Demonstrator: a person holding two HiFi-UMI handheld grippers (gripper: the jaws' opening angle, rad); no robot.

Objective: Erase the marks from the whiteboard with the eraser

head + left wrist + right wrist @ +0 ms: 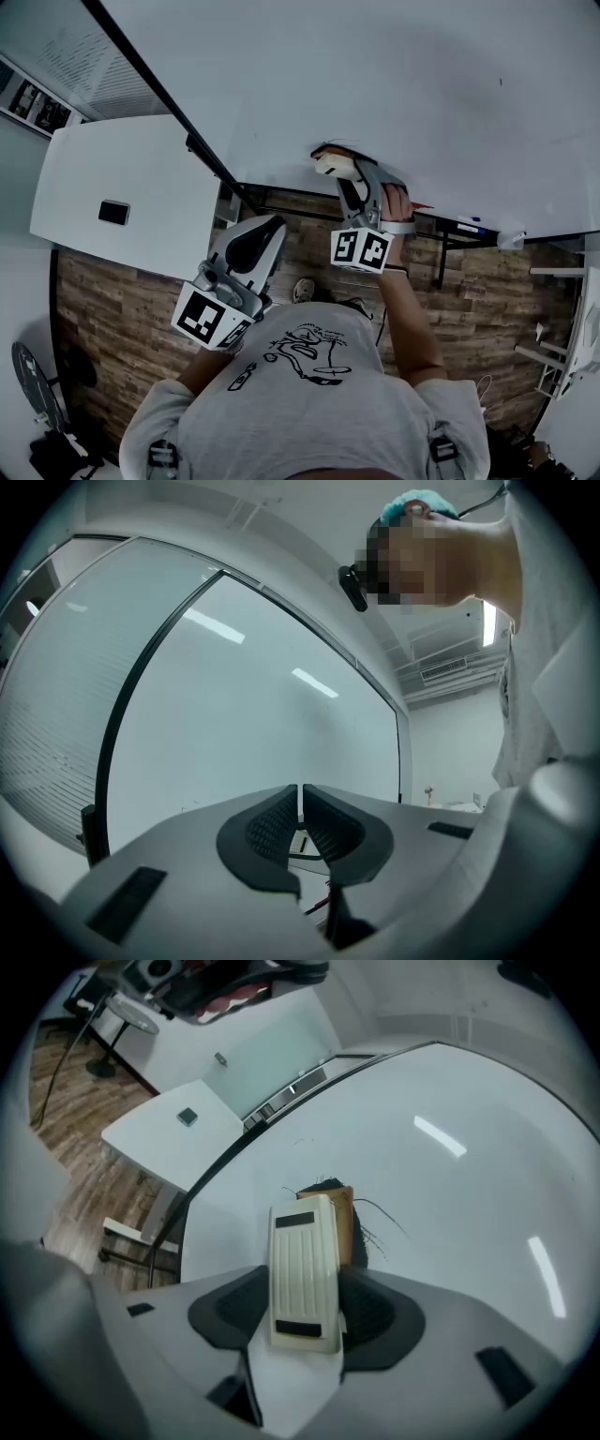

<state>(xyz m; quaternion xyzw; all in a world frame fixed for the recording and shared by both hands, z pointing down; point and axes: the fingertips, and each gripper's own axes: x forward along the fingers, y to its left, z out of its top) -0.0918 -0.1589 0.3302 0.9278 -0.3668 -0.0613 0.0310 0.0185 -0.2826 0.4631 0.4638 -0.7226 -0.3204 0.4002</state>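
The right gripper (pixel 305 1312) is clamping the cream-coloured eraser (pixel 302 1274) across its sides, jaws spread just to the eraser's width. It is pressing the eraser's far end against the whiteboard (pixel 450 1101), low on the board near its bottom edge. Thin dark marks (pixel 380 1218) are trailing out on the whiteboard just beside the eraser's felt, and the eraser body is covering part of them. The left gripper (pixel 300 822) is hanging back from the whiteboard, left of the eraser, its jaws drawn almost together with only a slit between them and nothing in it. A black frame bar (pixel 150 80) is running along the whiteboard's left edge. Beyond it a white table (pixel 159 169) is standing, carrying a small dark object (pixel 113 212). Under the whiteboard's bottom edge, right of the eraser, a ledge (pixel 469 225) is holding what look like markers, and wooden floor (pixel 112 291) is showing below
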